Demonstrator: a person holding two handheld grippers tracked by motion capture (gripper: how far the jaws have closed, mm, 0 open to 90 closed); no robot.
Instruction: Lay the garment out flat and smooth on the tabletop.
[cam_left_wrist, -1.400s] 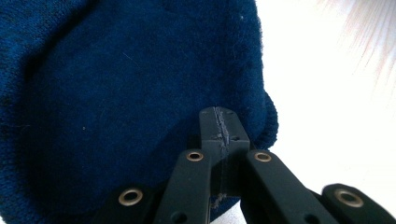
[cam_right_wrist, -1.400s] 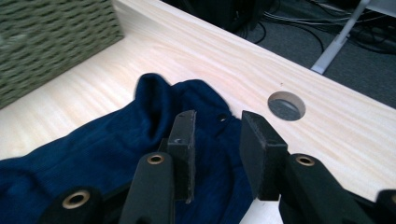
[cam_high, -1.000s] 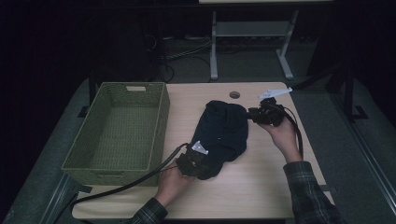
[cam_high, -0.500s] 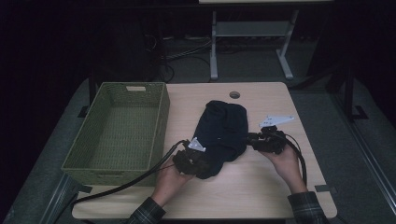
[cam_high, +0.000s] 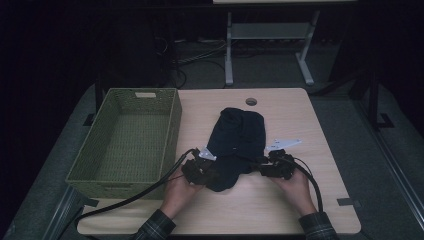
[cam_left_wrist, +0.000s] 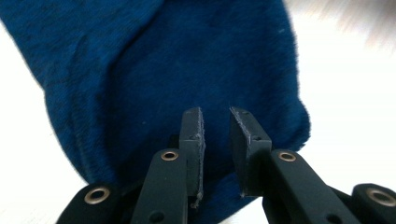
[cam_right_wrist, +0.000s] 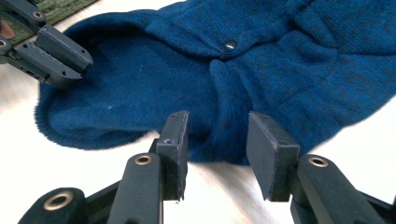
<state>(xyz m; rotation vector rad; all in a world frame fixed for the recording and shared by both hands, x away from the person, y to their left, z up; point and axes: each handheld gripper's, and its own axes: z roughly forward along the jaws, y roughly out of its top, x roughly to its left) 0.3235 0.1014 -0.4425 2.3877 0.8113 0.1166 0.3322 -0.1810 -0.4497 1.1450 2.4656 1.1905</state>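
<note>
A dark blue knit garment (cam_high: 235, 142) lies flat on the table, and its snap button (cam_right_wrist: 229, 44) shows in the right gripper view. My left gripper (cam_high: 204, 172) rests at the garment's near left end. Its jaws (cam_left_wrist: 216, 112) have just been opening and stand a narrow gap apart over the fabric (cam_left_wrist: 154, 60), pinching nothing. My right gripper (cam_high: 264, 169) is low at the near right edge. Its jaws (cam_right_wrist: 217, 116) have just been opening and stand wide, with the garment's hem (cam_right_wrist: 215, 149) just beyond the tips. The left gripper (cam_right_wrist: 77, 70) shows across the garment.
A green woven basket (cam_high: 172, 125) stands left of the garment, close to my left hand. Bare wooden table (cam_high: 300, 210) lies to the right and in front. A round cable hole (cam_high: 251, 101) sits near the far edge, with a metal stand (cam_high: 229, 55) on the floor behind.
My right gripper came down from the garment's far right side to its near right edge. The left gripper stayed at the near left end.
</note>
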